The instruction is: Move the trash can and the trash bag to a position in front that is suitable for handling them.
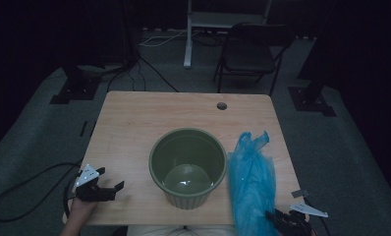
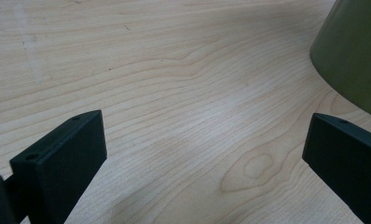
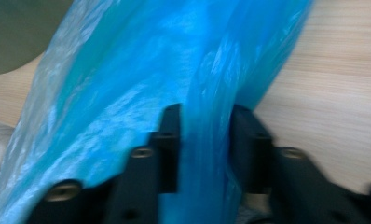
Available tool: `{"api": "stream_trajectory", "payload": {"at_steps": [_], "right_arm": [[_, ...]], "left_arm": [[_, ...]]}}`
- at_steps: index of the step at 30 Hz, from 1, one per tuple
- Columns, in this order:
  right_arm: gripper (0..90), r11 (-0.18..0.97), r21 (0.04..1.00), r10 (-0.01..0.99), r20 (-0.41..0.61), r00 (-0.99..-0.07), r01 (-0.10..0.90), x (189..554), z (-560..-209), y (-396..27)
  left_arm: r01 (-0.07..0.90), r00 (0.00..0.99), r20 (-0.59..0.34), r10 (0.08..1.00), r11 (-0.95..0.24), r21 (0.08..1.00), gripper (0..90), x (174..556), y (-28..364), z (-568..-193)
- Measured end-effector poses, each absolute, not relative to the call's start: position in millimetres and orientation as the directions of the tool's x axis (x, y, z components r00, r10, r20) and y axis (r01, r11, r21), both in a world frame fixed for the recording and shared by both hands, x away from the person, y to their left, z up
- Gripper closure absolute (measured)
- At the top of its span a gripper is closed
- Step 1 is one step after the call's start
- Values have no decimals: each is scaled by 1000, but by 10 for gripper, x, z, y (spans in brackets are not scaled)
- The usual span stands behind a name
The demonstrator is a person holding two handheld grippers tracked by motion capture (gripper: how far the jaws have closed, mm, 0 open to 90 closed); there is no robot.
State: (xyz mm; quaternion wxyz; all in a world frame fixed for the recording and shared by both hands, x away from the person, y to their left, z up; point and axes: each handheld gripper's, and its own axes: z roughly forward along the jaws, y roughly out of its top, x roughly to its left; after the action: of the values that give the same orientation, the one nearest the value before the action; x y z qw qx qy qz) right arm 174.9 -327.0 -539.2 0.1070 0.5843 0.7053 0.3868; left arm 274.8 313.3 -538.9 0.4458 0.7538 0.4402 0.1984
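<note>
A green plastic pot [image 1: 187, 167] stands empty near the front middle of the wooden table [image 1: 134, 128]. A crumpled blue plastic bag [image 1: 252, 177] lies along its right side, reaching down to the table's front edge. My right gripper [image 1: 277, 217] is at the bag's near end. In the right gripper view the jaws [image 3: 207, 135] stand apart with a fold of the blue bag [image 3: 141, 70] running loosely between them. My left gripper [image 1: 110, 179] rests at the front left corner, held by a hand. Its jaws [image 2: 204, 140] are wide open over bare wood, with the pot's wall [image 2: 351, 56] just to the right.
A round cable hole [image 1: 221, 105] sits near the table's far edge. Behind the table, on the dark floor, are a folding chair [image 1: 252, 54], a white stand's leg [image 1: 187, 44] and cables [image 1: 144, 73]. Bare wood lies to the left of and behind the pot.
</note>
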Motion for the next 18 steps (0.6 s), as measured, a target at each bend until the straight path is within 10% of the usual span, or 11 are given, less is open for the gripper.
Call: {"api": "stream_trajectory", "payload": {"at_steps": [7,18], "right_arm": [[309,-55,743,917,302,-261,667,2039,-5164,-3484],[220,-48,757,920,287,-266,651,3108,-4992,-3428]], "left_arm": [[485,540,-94,836,-218,847,1,2772,3128,-5386],[483,544,-105,832,-209,850,1,2761,3131,-5389]]}}
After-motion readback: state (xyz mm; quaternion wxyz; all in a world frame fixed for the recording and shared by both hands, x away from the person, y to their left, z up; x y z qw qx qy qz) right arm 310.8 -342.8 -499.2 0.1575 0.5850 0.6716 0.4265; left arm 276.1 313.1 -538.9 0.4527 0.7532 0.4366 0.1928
